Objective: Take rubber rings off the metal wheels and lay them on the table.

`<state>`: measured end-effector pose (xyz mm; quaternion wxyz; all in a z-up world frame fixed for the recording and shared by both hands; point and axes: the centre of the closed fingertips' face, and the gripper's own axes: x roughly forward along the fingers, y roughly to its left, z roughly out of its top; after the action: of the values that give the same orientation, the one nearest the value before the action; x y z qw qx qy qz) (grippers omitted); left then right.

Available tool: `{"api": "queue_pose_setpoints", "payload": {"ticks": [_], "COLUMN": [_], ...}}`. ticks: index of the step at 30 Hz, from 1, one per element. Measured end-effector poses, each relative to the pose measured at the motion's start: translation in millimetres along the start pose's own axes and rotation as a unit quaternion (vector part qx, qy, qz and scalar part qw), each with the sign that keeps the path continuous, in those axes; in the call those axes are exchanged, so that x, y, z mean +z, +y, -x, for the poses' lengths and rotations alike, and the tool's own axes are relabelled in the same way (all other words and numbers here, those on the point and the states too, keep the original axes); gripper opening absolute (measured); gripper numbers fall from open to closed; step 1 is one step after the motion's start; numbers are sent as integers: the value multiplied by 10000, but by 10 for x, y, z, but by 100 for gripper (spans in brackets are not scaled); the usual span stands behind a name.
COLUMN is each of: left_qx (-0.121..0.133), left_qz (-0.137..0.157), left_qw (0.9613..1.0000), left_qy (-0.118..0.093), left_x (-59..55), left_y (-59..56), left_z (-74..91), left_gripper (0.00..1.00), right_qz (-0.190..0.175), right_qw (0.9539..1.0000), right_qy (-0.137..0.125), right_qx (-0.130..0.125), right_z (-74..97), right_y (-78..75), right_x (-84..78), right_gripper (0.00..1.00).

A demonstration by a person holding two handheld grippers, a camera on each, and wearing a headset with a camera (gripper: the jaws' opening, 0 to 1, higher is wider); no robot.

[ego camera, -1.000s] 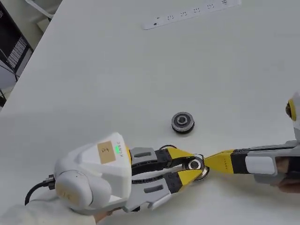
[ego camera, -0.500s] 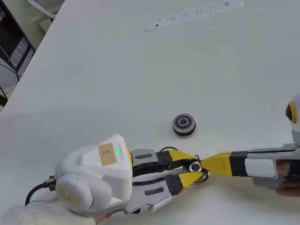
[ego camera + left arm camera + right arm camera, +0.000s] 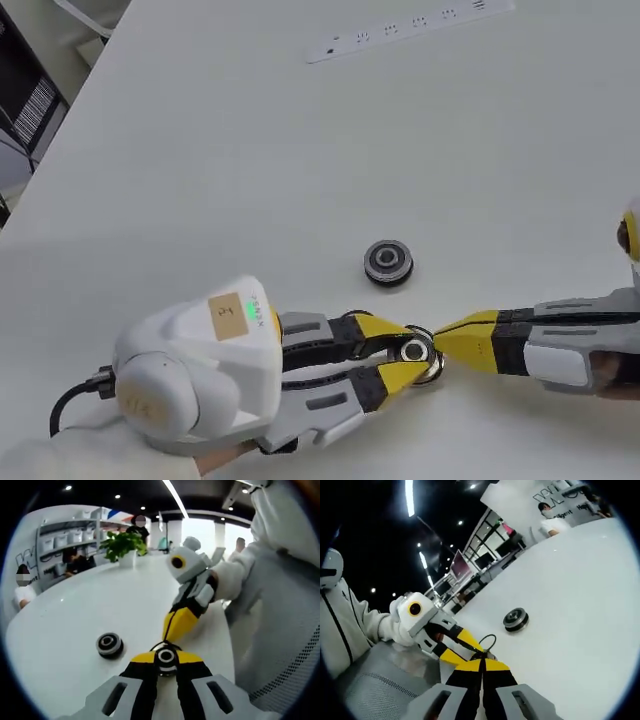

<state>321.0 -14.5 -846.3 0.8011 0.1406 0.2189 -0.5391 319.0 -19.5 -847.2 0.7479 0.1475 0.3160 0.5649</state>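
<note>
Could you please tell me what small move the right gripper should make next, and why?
Probably draw the right gripper away from the metal wheel, lifting slightly. Its jaws are shut on the rubber ring, a thin loop that looks partly off the wheel, while the left gripper clamps the wheel.

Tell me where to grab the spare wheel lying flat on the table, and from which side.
Probably across its outer rim, where the black rubber ring sits, with the jaws coming straight down from above: the wheel lies flat, hub up, with bare table all round it.
</note>
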Motion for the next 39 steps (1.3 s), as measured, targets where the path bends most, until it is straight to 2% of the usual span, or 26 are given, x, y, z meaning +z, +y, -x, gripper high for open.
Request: {"api": "queue_pose_setpoints", "payload": {"ticks": [1, 3, 4, 6, 8, 10, 13, 15, 17, 20, 23, 27, 29, 31, 34, 37, 39], "left_qx": [17, 53, 55, 53, 56, 72, 63, 124, 165, 246, 296, 308, 332, 390, 420, 425, 399], "left_qz": [14, 95, 133, 150, 132, 205, 185, 178, 260, 201, 35, -17, -44, -31, -42, -209, -209], "left_qw": [10000, 9999, 9998, 9997, 9996, 9993, 9995, 9995, 9993, 9993, 9993, 9993, 9992, 9988, 9982, 9972, 9969], "left_qy": [23, 83, 130, 184, 243, 298, 256, 245, 223, 181, 213, 223, 236, 283, 434, 586, 639], "left_x": [-1, -11, -18, -31, -46, -54, 22, 73, 107, 173, 210, 244, 229, 171, 66, 9, -15], "left_y": [-4, 1, 4, 2, 2, 7, 24, 88, 139, 204, 226, 218, 219, 236, 231, 229, 233], "left_z": [1, 12, 26, 50, 70, 86, 135, 168, 197, 280, 358, 454, 457, 418, 311, 223, 166], "left_gripper": [13, 13, 13, 13, 13, 11, 9, 11, 14, 19, 26, 31, 30, 29, 29, 29, 29], "right_qz": [-58, 89, 436, 665, 566, 630, 692, 703, 564, 596, 579, 549, 571, 628, 612, 621, 624], "right_qw": [10000, 9999, 9990, 9978, 9984, 9980, 9976, 9975, 9983, 9981, 9982, 9983, 9983, 9979, 9980, 9980, 9979], "right_qy": [-38, -54, -4, 60, 30, 24, 44, 66, 58, 72, 49, -1, 29, 140, 126, 139, 149], "right_qx": [61, 72, 16, 0, 19, -3, 41, 59, 123, 115, 155, 184, 146, -7, 14, 26, 38], "right_z": [-8, -14, -18, -28, -25, -16, -15, -17, -18, -15, -15, -14, -17, -24, -25, -24, -27], "right_y": [29, 46, 36, 47, 43, 35, 63, 68, 77, 86, 112, 132, 121, 63, 72, 79, 86], "right_x": [15, 36, 33, 17, 24, 31, 40, 33, 32, 38, 52, 83, 77, 41, 45, 44, 41], "right_gripper": [0, 0, 0, 0, 0, 0, 0, 0, 0, 0, 0, 0, 0, 0, 0, 0, 0]}}
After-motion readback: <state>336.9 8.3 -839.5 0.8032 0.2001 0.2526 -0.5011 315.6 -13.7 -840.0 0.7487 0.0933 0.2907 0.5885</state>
